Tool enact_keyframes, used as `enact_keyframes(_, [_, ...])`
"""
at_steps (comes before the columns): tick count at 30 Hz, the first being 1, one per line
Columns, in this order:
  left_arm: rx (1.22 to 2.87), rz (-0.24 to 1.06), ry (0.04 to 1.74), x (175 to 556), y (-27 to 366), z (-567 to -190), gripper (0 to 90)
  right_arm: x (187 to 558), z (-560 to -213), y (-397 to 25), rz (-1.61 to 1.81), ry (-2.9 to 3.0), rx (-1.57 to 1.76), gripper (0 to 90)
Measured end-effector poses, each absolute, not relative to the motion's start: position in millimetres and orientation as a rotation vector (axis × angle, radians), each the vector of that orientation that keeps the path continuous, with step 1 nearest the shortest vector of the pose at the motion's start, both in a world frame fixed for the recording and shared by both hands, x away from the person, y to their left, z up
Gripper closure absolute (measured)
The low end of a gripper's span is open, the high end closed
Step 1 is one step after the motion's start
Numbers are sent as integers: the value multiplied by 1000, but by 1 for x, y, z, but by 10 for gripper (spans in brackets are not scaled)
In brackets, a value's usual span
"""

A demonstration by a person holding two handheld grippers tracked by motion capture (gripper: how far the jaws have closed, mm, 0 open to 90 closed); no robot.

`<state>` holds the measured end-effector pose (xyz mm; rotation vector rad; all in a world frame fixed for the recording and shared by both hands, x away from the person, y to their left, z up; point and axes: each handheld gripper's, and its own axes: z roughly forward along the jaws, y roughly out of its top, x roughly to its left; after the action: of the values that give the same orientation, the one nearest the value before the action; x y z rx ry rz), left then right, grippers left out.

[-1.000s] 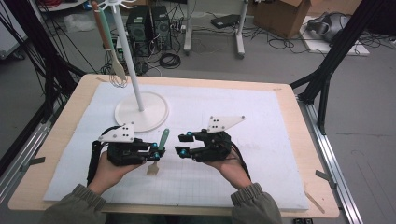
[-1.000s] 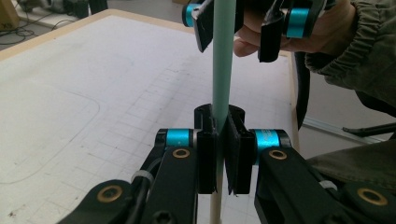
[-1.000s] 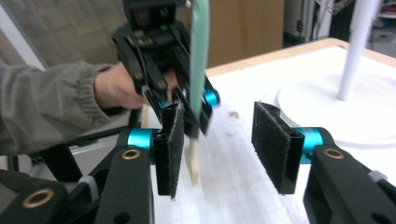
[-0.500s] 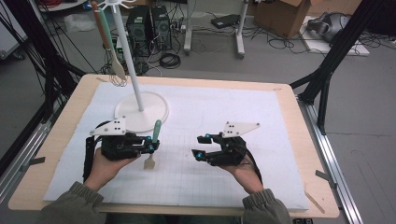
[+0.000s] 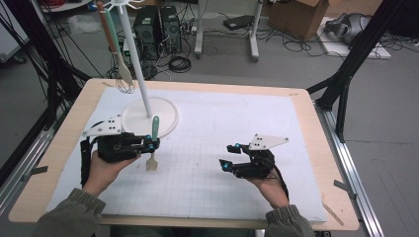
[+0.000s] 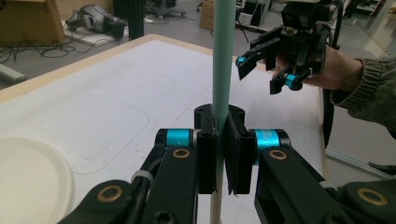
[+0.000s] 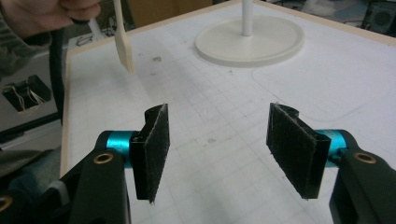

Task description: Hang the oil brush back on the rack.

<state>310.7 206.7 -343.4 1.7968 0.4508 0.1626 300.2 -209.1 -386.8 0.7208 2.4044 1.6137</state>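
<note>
2 grippers work over the tabletop point(image 5: 207, 163) in the high view: the left gripper point(image 5: 148, 144) holds a green-handled spatula point(image 5: 153, 143) upright beside the stand point(image 5: 148, 117), while the right gripper point(image 5: 231, 157) hangs well apart. In the left gripper view, the fingers point(image 6: 207, 156) pinch the handle point(image 6: 222, 56) thinly; it could pivot or slip. In the right gripper view, the fingers point(image 7: 152, 147) stand wide, empty, too far off to steady it.

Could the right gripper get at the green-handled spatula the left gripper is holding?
Probably yes. The right gripper has its jaws open and points toward the green-handled spatula, which the left gripper clamps upright by the handle. Bare white mat lies between them, and the handle's upper part stands free.
</note>
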Motion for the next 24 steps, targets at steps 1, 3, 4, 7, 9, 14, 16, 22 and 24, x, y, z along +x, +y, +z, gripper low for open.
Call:
enact_keyframes(1, [1793, 165, 454, 312, 208, -342, 839, 300, -388, -211, 1610, 2402, 725, 384])
enact_keyframes(3, [1778, 173, 463, 315, 211, -340, 839, 299, -390, -215, 1616, 2387, 741, 379])
enact_keyframes(4, [1777, 174, 464, 315, 212, -339, 839, 299, -391, -218, 1614, 2385, 747, 375])
enact_keyframes(7, [1775, 192, 464, 317, 214, -334, 839, 298, -394, -224, 1614, 2383, 773, 364])
enact_keyframes(9, [1766, 200, 466, 318, 216, -331, 839, 297, -396, -227, 1613, 2374, 784, 356])
enact_keyframes(14, [1742, 215, 470, 322, 220, -323, 839, 294, -401, -233, 1610, 2374, 818, 344])
enact_keyframes(16, [1730, 216, 473, 325, 222, -320, 839, 293, -402, -235, 1619, 2376, 835, 344])
enact_keyframes(22, [1722, 233, 483, 331, 228, -310, 839, 291, -401, -235, 1612, 2365, 822, 337])
enact_keyframes(24, [1713, 236, 486, 333, 230, -306, 839, 291, -401, -236, 1605, 2364, 820, 336])
